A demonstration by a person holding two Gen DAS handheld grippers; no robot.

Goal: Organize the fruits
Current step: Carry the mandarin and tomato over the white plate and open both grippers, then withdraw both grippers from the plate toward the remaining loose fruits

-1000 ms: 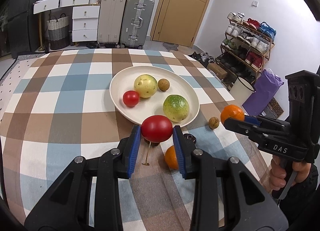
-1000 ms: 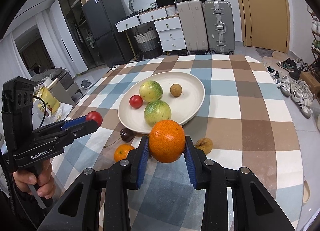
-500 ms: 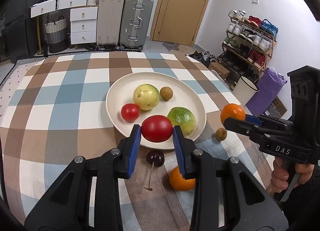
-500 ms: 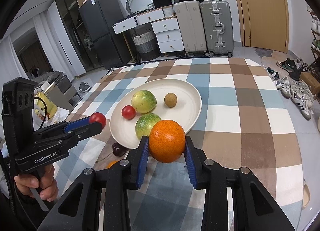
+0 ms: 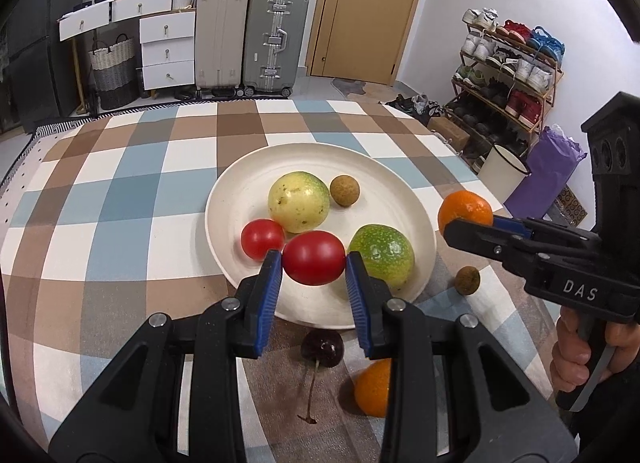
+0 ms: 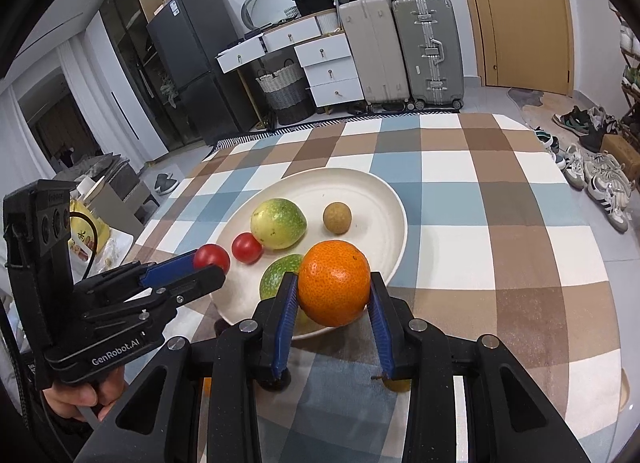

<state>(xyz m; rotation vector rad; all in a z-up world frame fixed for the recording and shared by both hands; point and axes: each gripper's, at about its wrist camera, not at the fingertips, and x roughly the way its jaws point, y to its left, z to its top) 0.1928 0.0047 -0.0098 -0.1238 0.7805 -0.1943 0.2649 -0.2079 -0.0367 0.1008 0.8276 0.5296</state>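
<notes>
table [image 5: 120,199]: checked cloth, blue/brown/white; carries everything below
plate [image 5: 248,187]: white, round, about mid-table; holds 4 fruits, right half mostly bare
left tongs [image 5: 314,277]: pinching a red tomato [image 5: 314,257], held over the plate's near rim
right tongs [image 6: 334,297]: pinching an orange [image 6: 334,283], held over the plate's near-right rim
yellow-green fruit [image 5: 299,201]: on plate, centre, largest fruit there
green fruit [image 5: 382,257]: on plate, near side, just right of the held tomato
loose orange [image 5: 374,387]: on table, off plate, toward near edge, partly hidden by left tongs
small tomato [image 5: 263,239]: on plate, left, appears to touch the yellow-green fruit
cherry [image 5: 322,347]: on table just outside the plate's near rim, stem pointing to near edge
brown fruit on plate [image 5: 344,191]: small, round, far side, beside the yellow-green fruit
brown fruit off plate [image 5: 467,280]: on table, right of plate
step, judged: both held fruits about to be set on plate; 3 loose ones left
risk 1: tomato let go from height or on the sloped rim could roll off toward the cherry
risk 2: both tongs close over the same near rim, could bump each other
risk 3: orange landing on the green fruit could knock it or bounce out; the bare right half looks safer
risk 4: tight squeeze could bruise the soft tomato
</notes>
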